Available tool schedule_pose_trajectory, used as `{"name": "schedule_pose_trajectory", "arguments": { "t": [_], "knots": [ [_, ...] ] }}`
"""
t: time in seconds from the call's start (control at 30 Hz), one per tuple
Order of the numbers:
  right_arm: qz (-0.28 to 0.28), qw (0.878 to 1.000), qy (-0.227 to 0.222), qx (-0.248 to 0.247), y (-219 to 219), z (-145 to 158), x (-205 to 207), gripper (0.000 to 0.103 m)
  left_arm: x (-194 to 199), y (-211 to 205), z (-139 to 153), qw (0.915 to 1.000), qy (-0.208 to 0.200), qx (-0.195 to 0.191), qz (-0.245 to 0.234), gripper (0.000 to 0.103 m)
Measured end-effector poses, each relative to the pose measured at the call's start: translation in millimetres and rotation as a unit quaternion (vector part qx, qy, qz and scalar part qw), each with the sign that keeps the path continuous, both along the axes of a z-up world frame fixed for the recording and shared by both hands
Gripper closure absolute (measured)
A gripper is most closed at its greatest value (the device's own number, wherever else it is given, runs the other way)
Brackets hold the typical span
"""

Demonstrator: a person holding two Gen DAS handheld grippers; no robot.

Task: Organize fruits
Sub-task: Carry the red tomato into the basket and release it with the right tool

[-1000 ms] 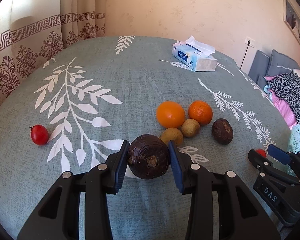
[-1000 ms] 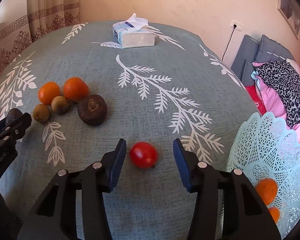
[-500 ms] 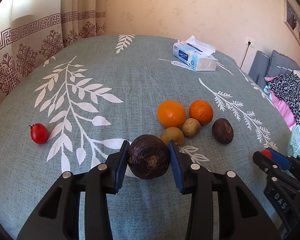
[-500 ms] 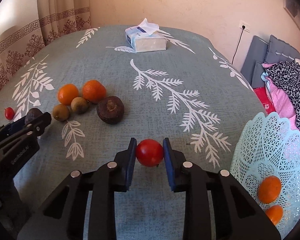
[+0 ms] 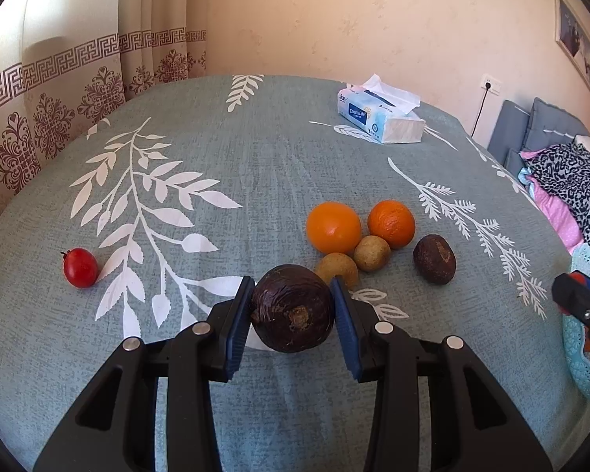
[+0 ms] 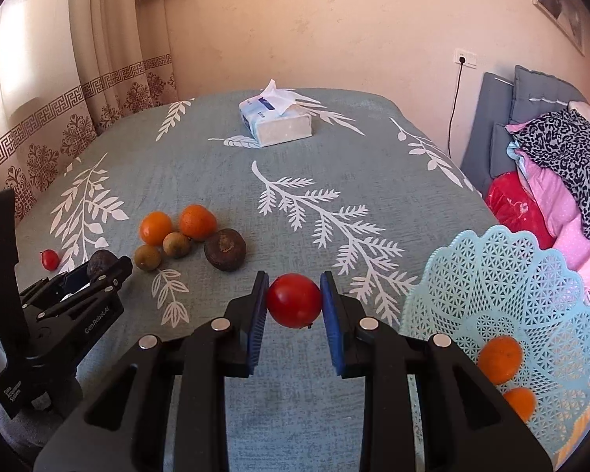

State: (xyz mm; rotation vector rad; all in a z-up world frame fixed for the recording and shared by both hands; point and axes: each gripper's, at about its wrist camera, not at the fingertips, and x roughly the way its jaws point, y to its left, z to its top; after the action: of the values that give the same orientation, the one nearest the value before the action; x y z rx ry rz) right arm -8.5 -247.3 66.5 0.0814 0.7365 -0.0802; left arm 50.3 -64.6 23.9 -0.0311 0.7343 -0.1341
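1. The left tool (image 5: 292, 308) is clamped on a dark brown round fruit (image 5: 292, 308), low over the grey-green leaf-print bench (image 5: 255, 165).
2. The right tool (image 6: 294, 301) is clamped on a red tomato (image 6: 294, 301), held clear above the bench.
3. Landmark: the pale blue lattice basket (image 6: 503, 275). It sits at the bench's right edge, just right of the held tomato, with two oranges (image 6: 499, 358) inside.
4. Left of the basket, well apart, lie two oranges (image 5: 333, 227), two small tan fruits (image 5: 371, 252) and another dark fruit (image 5: 434, 259), clustered.
5. A second small tomato (image 5: 80, 267) lies farthest from the basket.
6. A tissue pack (image 6: 275, 120) rests at the bench's far side.
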Motion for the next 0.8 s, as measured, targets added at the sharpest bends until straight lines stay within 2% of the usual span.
{"name": "schedule_pose_trajectory", "arguments": {
  "t": [0.37, 0.8],
  "knots": [
    [-0.063, 0.998, -0.027, 0.006, -48, 15, -37, 0.075, -10, -10, 10, 0.9996, -0.019, 0.017, -0.009, 0.063],
    [-0.16, 0.986, -0.034, 0.029, -130, 10, -73, 0.075, -31, -44, 28, 0.9977, -0.03, 0.03, -0.053, 0.063]
  ]
}}
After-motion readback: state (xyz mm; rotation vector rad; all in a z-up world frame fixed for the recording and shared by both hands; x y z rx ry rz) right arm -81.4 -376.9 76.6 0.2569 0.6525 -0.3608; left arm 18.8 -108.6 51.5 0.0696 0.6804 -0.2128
